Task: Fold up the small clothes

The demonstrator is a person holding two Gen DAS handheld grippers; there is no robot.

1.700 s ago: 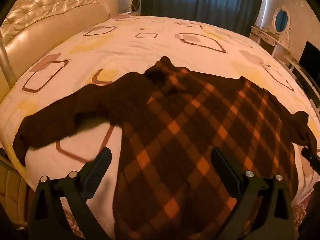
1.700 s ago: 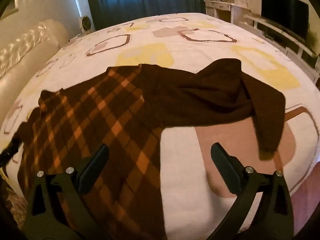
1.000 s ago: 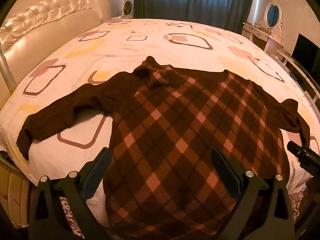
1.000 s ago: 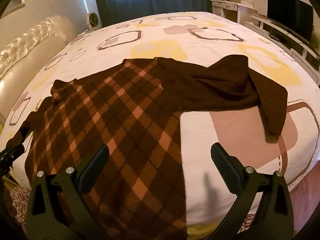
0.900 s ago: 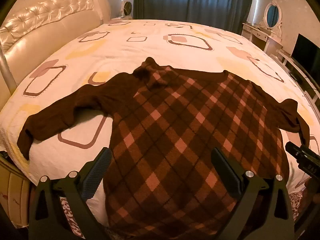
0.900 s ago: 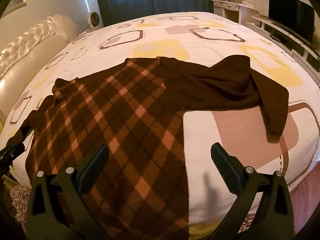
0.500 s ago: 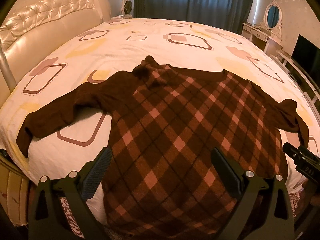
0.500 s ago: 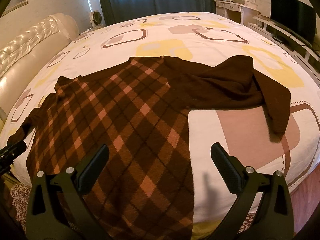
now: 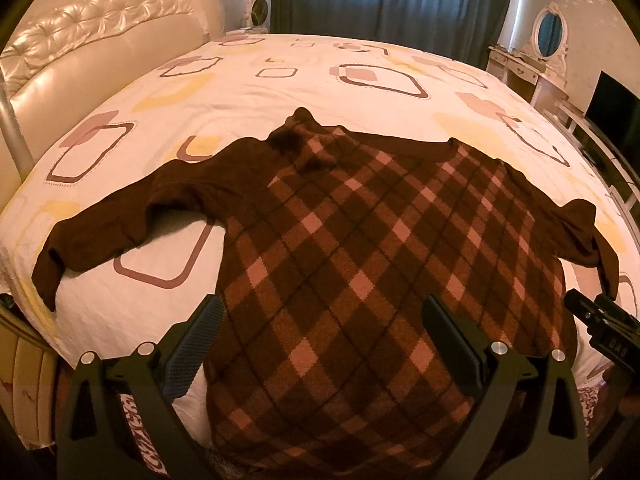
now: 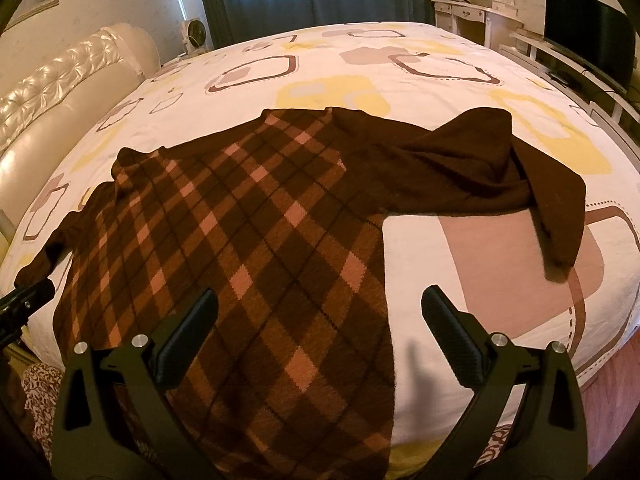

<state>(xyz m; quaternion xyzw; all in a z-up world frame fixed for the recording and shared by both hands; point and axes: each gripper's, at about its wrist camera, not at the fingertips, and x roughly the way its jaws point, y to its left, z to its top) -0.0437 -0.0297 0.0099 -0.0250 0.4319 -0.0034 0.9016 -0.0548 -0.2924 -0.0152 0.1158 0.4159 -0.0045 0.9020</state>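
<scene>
Brown argyle sweater (image 9: 360, 264) lies face-up, spread on the patterned bedspread (image 9: 320, 80), hem at the near edge, both sleeves out sideways, likely laid flat for a first fold. Left gripper (image 9: 320, 332) and right gripper (image 10: 320, 324) hover over the hem, jaws spread, holding nothing. No containers visible.

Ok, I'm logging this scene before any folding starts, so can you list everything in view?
sweater: one, dark brown with pink-orange argyle, spread flat on the bed, hem at the near edge
bed cover: one, white with yellow and brown squares
headboard: one, cream tufted, left
curtains: dark blue, behind the bed
dressing table with oval mirror: one, white, far right
TV: one, black, right wall
left gripper: open, above the hem
right gripper: open, above the hem
</scene>
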